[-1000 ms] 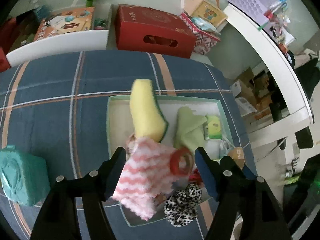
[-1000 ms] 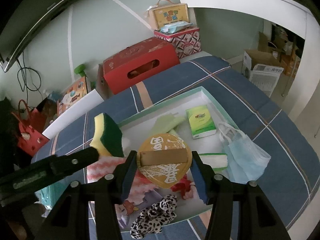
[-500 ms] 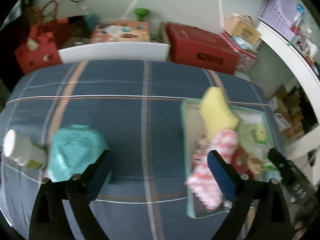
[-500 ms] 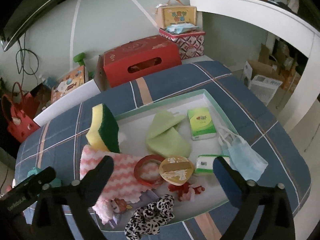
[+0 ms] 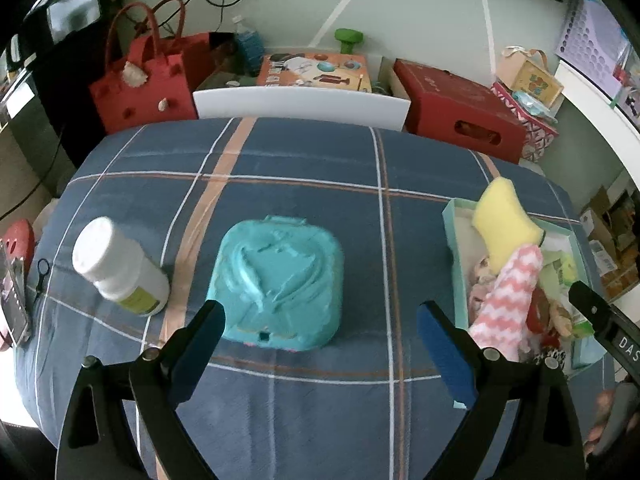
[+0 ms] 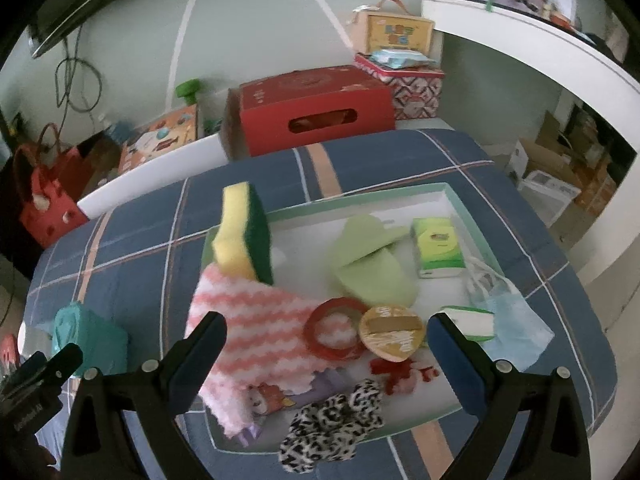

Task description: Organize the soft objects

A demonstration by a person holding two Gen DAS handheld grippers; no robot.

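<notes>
The left gripper (image 5: pixel 320 324) and right gripper (image 6: pixel 326 334) both stand with jaws wide and nothing between them, having just been opening. The right hovers over the tray (image 6: pixel 472 216), where sponge (image 6: pixel 244 236), pink cloth (image 6: pixel 256 332), leopard scrunchie (image 6: pixel 332 424) and more already lie; the left faces the teal pouch (image 5: pixel 280 280), mid-bedspread, likely the last piece outside

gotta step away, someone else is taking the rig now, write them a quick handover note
Left gripper: open, empty, over the teal pouch on the blue plaid cloth.
Right gripper: open, empty, above the tray.
In the tray: sponge, pink zigzag cloth, green slippers, round pad, leopard scrunchie.
Left: the pouch, outside the tray; probably the next pick.
</notes>
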